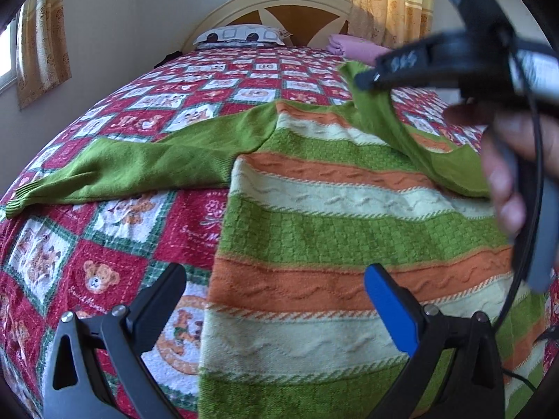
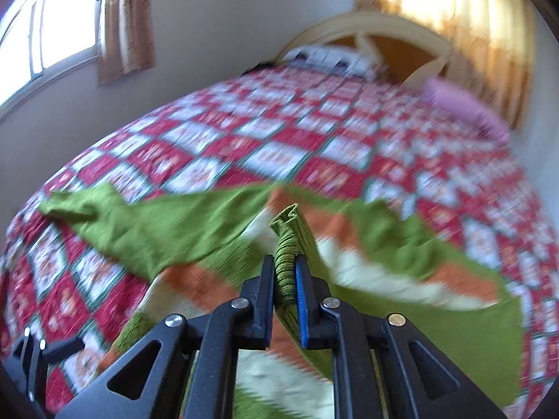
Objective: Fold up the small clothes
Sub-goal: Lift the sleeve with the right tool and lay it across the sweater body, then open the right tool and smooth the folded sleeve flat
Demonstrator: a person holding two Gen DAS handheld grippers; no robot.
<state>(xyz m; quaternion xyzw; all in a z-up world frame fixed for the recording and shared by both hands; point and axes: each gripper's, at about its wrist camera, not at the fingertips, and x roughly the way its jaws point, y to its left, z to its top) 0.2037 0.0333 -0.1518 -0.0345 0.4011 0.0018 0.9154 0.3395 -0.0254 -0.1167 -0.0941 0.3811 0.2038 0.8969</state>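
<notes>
A small striped sweater [image 1: 335, 230] in green, orange and cream lies flat on the bed. Its left green sleeve [image 1: 139, 164] stretches out to the left. My left gripper [image 1: 276, 289] is open and empty, low over the sweater's lower left edge. My right gripper [image 2: 284, 272] is shut on the ribbed cuff of the right green sleeve [image 2: 288, 244] and holds it lifted over the sweater's body [image 2: 367, 262]. In the left wrist view the right gripper [image 1: 367, 78] shows at the upper right with the sleeve [image 1: 394, 129] hanging from it.
The bed has a red and white patchwork cover [image 1: 104, 244] with bear pictures. A patterned pillow [image 1: 241, 35] and a pink folded cloth [image 1: 349, 47] lie by the headboard. Curtained windows [image 2: 52, 28] stand to the left and behind the bed.
</notes>
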